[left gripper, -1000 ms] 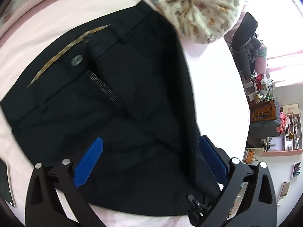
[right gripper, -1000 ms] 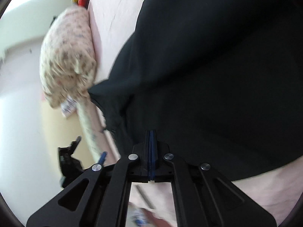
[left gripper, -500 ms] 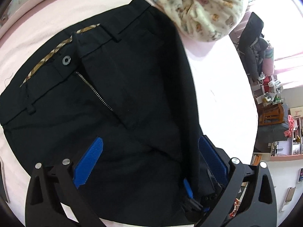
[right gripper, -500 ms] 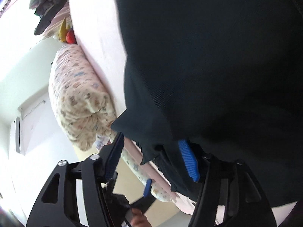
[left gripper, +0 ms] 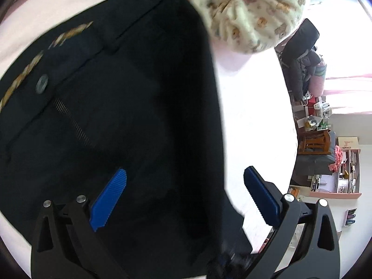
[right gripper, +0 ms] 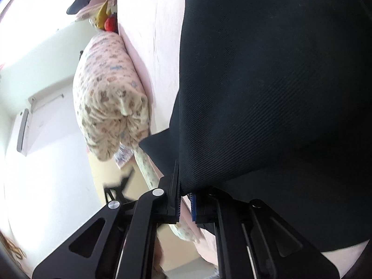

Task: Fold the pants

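On the bed: black pants point(left gripper: 111, 116) lie spread on the pink sheet point(left gripper: 251, 121), waistband toward the printed bolster point(left gripper: 251, 11), which touches the top edge.
Change, right: half a second back the right tongs point(right gripper: 184, 205) stood apart over the fabric edge; now the blue pads are nearly together on a corner of the pants point(right gripper: 267, 81), and cloth hangs up from the pinch in a raised flap.
Change, left: left tongs point(left gripper: 183, 186) spread wide both then and now, gripping nothing; the view has drawn nearer to the waistband and is motion-blurred.
Meaning: grasp looks made on the right side; my guess is a lengthwise fold is starting, one half to be carried over the other. Left side has no hold yet.
Pants, look: dark twill weave, flat and mostly smooth; fly open with zipper teeth point(left gripper: 74, 125) showing, a round button point(left gripper: 42, 83) above them, plaid lining strip point(left gripper: 30, 67) at the waistband.
Pants, edge: right side seam runs straight down the sheet, between the left pads.
Risk: thin pinch near a corner; may slip on lifting.
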